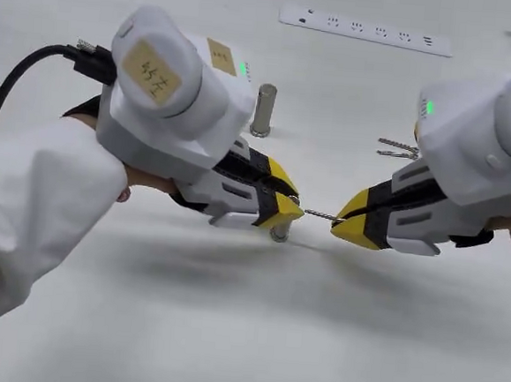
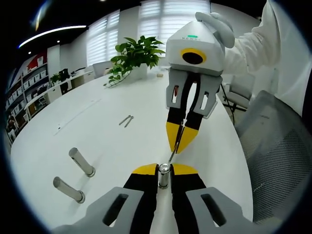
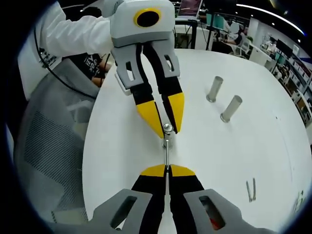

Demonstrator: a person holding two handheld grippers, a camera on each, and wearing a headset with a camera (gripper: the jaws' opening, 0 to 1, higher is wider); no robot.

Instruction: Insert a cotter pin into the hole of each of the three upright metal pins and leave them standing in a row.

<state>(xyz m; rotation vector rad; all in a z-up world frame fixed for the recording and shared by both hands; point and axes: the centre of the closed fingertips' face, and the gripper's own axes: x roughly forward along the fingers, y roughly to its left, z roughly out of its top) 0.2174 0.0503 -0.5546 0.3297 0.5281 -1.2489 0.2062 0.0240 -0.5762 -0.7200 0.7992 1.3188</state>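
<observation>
The left claw (image 1: 282, 213) is closed on an upright metal pin (image 2: 164, 176) standing on the white desk (image 1: 227, 330) near the middle of the head view, its yellow tips pressed against either side of the pin's upper part. The right claw (image 1: 352, 223), at 3 o'clock from it, is pinched tight on a thin cotter pin (image 1: 322, 216) that points toward 9 o'clock, its free end meeting the metal pin near the top; whether it has entered the hole I cannot tell. In the right gripper view a second metal pin (image 3: 214, 88) and a third metal pin (image 3: 231, 108) stand apart at 1 o'clock, and spare cotter pins (image 3: 251, 190) lie flat at 4 o'clock.
</observation>
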